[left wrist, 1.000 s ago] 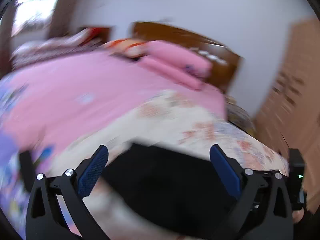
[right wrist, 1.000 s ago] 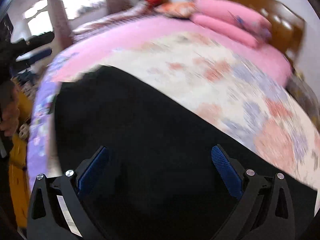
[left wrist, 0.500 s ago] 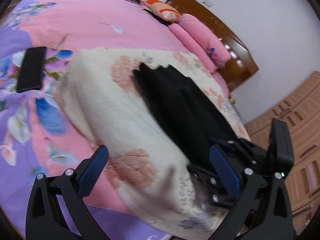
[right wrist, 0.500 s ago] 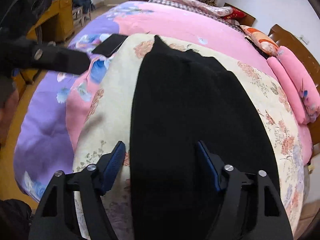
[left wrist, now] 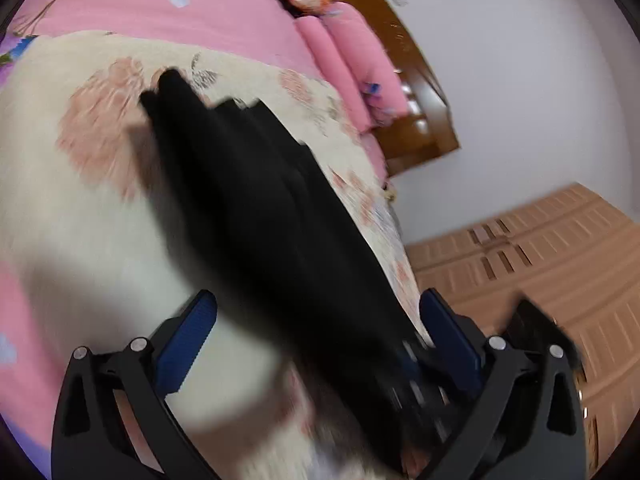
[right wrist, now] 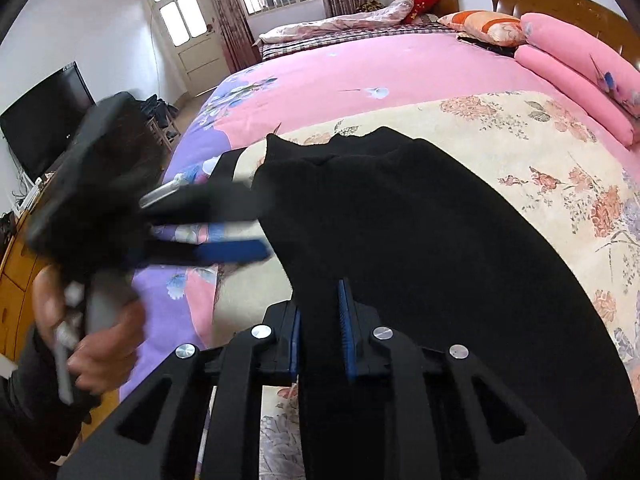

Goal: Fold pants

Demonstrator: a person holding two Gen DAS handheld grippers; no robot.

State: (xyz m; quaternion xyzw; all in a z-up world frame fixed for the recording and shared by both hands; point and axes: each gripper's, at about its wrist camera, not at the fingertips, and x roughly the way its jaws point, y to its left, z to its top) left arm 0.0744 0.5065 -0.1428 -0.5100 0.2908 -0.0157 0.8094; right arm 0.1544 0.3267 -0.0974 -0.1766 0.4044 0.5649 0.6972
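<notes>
a pink bedspread (right wrist: 340,68) fills the upper half of the right wrist view, with a cream floral blanket (right wrist: 560,152) laid over it on the right side of the frame and a wooden headboard (right wrist: 560,0) in the upper right corner. black pants (right wrist: 420,232) lie stretched lengthwise on the blanket, running from the centre of the frame down to the bottom edge; in the left wrist view the same pants (left wrist: 260,208) run diagonally from upper left of centre toward the lower right, blurred by motion. a dark television (right wrist: 44,112) stands at the left edge, a paned door (right wrist: 188,36) in the upper left, and pink pillows (right wrist: 580,64) against the headboard. the right gripper (right wrist: 319,332), at bottom centre, has its blue-padded jaws drawn close together with a fold of the black cloth pinched between them at the near end. the left gripper (right wrist: 236,224), blurred at centre left and held by a bare hand (right wrist: 92,340), has its jaws spread wide beside the left edge of the pants; its own view shows the left gripper (left wrist: 320,336) gaping with the black fabric passing between the fingers, nothing clamped.
</notes>
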